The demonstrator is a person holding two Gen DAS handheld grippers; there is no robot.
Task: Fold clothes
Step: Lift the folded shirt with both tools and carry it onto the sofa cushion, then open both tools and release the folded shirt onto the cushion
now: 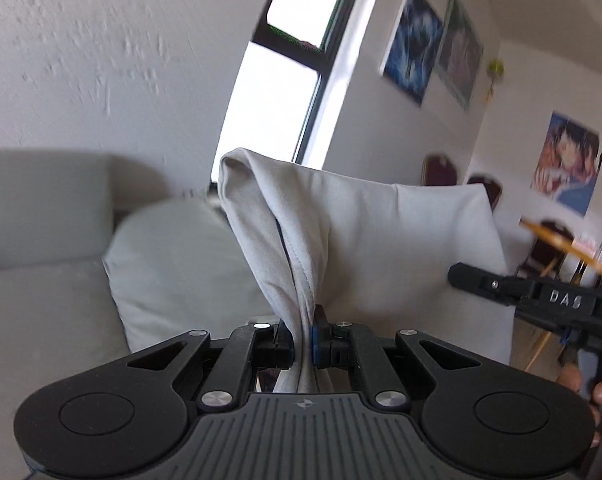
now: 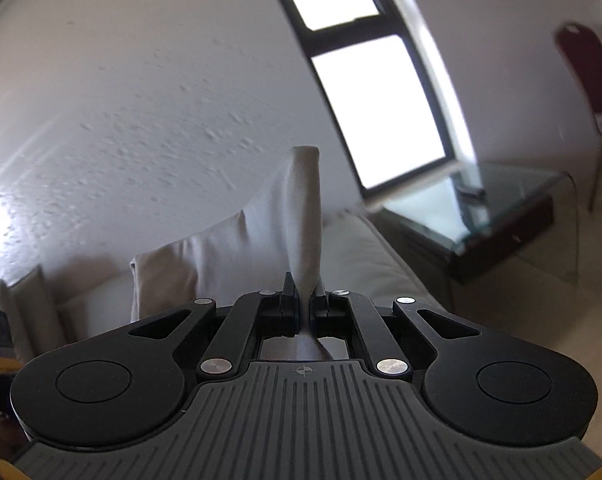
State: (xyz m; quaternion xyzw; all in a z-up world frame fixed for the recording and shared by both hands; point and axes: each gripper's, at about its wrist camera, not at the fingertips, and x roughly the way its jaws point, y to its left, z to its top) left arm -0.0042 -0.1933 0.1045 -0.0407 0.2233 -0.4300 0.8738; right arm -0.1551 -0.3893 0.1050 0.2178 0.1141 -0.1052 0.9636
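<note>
A light grey garment [image 1: 381, 248] hangs in the air, stretched between both grippers. My left gripper [image 1: 303, 340] is shut on a bunched, hemmed edge of it; the cloth rises above the jaws and spreads to the right. The right gripper's black body [image 1: 541, 300] shows at the right edge of the left wrist view, beside the cloth. In the right wrist view my right gripper [image 2: 305, 308] is shut on another bunched corner of the garment [image 2: 237, 248], which stands up above the jaws and drapes to the left.
A pale grey sofa [image 1: 41, 260] with a cushion [image 1: 173, 264] lies behind the cloth. A glass side table [image 2: 501, 216] stands right of the sofa [image 2: 365, 256]. A window [image 2: 381, 112], wall pictures [image 1: 413, 48] and dark red chairs [image 2: 585, 72] are further back.
</note>
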